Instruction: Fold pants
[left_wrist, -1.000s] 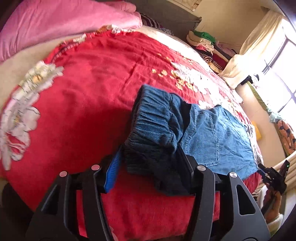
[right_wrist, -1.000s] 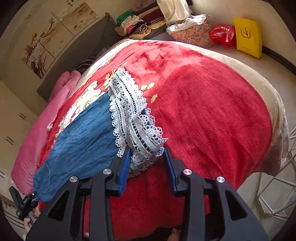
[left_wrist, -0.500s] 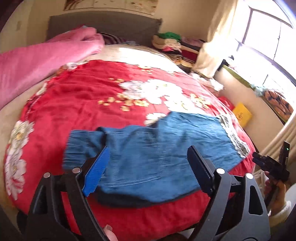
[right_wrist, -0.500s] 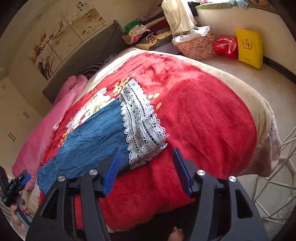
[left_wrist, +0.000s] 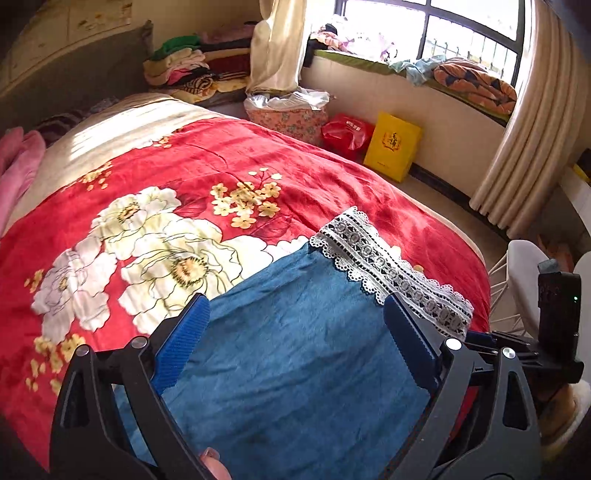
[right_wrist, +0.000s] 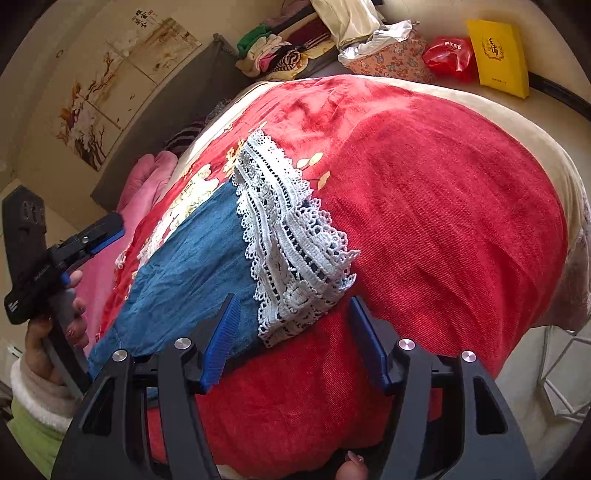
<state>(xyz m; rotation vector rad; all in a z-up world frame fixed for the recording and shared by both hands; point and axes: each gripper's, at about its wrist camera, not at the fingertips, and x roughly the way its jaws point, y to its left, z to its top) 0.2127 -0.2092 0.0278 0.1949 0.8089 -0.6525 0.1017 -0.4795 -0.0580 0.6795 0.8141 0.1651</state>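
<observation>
Blue denim pants (left_wrist: 295, 354) with a white lace hem (left_wrist: 391, 273) lie flat on the red flowered bedspread (left_wrist: 155, 173). My left gripper (left_wrist: 295, 343) is open and empty, just above the middle of the blue cloth. My right gripper (right_wrist: 295, 332) is open and empty, its jaws either side of the near end of the lace hem (right_wrist: 291, 240), with the pants (right_wrist: 184, 273) running off to the left. The left gripper also shows in the right wrist view (right_wrist: 92, 236), held by a hand.
A pink duvet (right_wrist: 140, 192) lies at the head of the bed. Folded clothes (left_wrist: 192, 70) are stacked beyond the bed. A flowered bag (left_wrist: 288, 114), a red bag (left_wrist: 347, 133) and a yellow bag (left_wrist: 391, 147) stand on the floor below the window. A white wire rack (right_wrist: 561, 373) stands at the bed's right.
My left gripper let go of the waistband and swung right along the pants toward the lace hem. My right gripper let go of the lace hem and drew back, open.
</observation>
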